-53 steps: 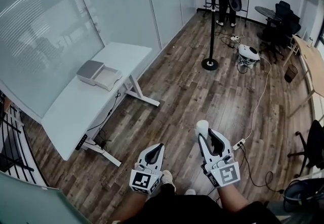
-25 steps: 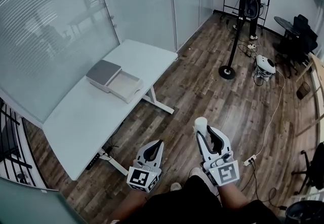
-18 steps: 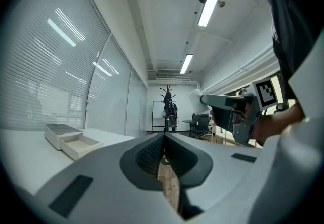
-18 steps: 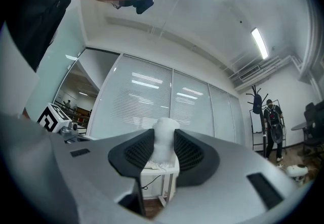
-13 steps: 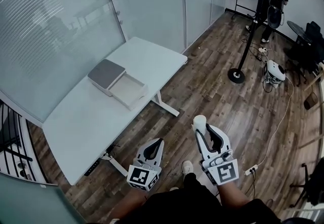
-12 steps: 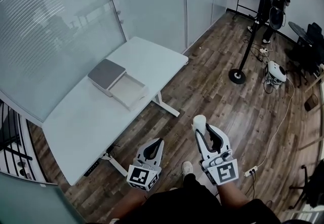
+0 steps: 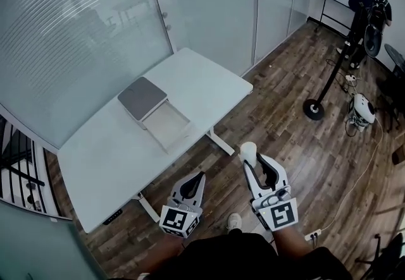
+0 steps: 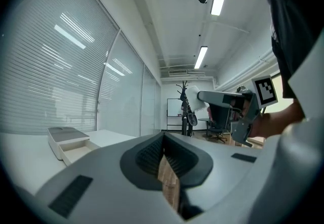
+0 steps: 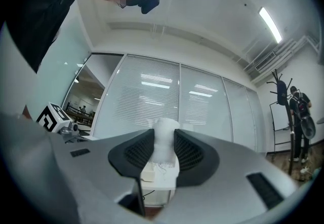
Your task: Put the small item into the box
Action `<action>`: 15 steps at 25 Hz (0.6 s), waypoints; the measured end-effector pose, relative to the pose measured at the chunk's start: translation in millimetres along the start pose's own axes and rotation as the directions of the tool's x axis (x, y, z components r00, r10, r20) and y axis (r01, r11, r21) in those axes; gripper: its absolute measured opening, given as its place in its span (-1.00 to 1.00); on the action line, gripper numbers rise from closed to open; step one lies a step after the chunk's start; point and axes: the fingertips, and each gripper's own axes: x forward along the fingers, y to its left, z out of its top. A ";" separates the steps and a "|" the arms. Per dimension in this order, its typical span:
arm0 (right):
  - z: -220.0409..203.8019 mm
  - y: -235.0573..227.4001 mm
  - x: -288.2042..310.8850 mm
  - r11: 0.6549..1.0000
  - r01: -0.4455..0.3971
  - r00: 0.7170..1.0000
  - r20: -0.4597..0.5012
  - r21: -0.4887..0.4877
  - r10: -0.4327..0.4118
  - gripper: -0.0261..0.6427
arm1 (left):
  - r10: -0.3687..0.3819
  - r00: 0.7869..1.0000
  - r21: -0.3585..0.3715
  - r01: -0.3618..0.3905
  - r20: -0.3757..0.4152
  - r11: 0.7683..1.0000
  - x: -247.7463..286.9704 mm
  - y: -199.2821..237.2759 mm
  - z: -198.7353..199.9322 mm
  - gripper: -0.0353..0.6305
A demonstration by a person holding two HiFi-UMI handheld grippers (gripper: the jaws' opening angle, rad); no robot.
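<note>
My right gripper (image 7: 251, 162) has its jaws partly closed on the small white item (image 7: 249, 150), which sticks out past their tips, above the wooden floor (image 7: 285, 127). My left gripper (image 7: 196, 179) has its jaws pressed together, with nothing between them. The open box (image 7: 166, 126) lies on the white worktop (image 7: 209, 83), well apart from both grippers.

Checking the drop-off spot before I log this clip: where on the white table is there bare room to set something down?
In the head view the table is bare on both sides of the box: a wide patch toward its lower-left end and another toward its upper-right corner. It is tight only where the box's open half nears the front edge.
</note>
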 end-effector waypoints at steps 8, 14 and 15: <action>-19.7 -24.2 41.2 0.993 -0.116 0.993 -0.005 0.017 0.116 -0.53 | 0.113 0.994 0.007 -0.113 -0.012 0.994 33.1 27.5 -6.1 -0.86; -33.4 -29.3 70.1 0.984 -0.175 0.985 0.003 0.034 0.175 -0.53 | 0.201 0.979 0.014 -0.201 -0.021 0.980 34.1 55.9 -8.7 -0.86; -35.4 -28.5 76.8 0.982 -0.184 0.983 0.004 0.037 0.183 -0.53 | 0.220 0.975 0.013 -0.220 -0.019 0.975 34.0 64.8 -8.1 -0.86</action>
